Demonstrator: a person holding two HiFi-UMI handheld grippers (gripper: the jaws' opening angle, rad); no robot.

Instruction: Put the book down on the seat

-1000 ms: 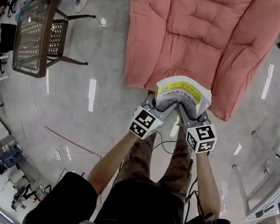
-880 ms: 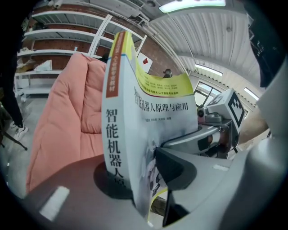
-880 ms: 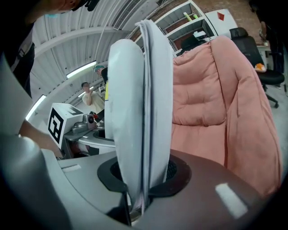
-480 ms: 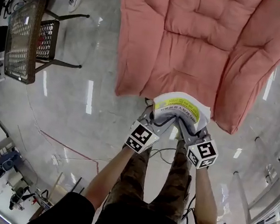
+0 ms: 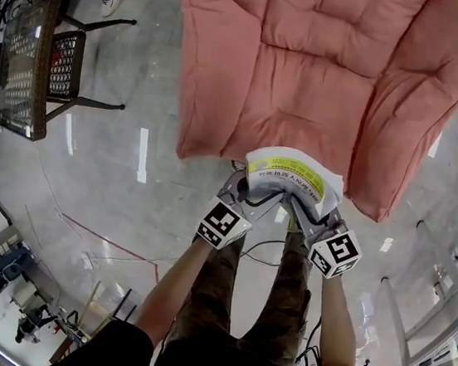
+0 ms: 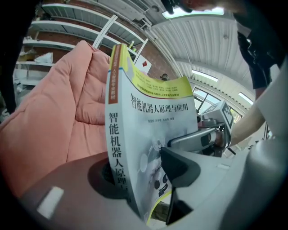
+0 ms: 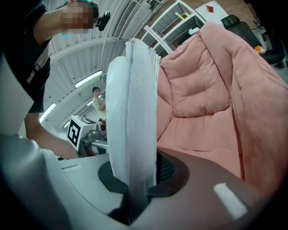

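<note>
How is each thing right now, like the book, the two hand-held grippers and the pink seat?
book: closed, bowed, held up at the seat's front edge, not laid down yet.
left hand-held gripper: shut on the book's spine side, jaws have just been opening.
right hand-held gripper: shut on the book's page edges, jaws have just been closing.
pink seat: nothing lying on it yet.
wicker chair: upright, nobody on it.

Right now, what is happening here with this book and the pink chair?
A person holds a white and yellow paperback book in the air with both claws, at the front edge of the pink cushioned seat. The left claw, which has just been opening, has the spine end in it; the right claw, just closing further, clamps the white page edge. The book does not yet lie on the seat.
</note>
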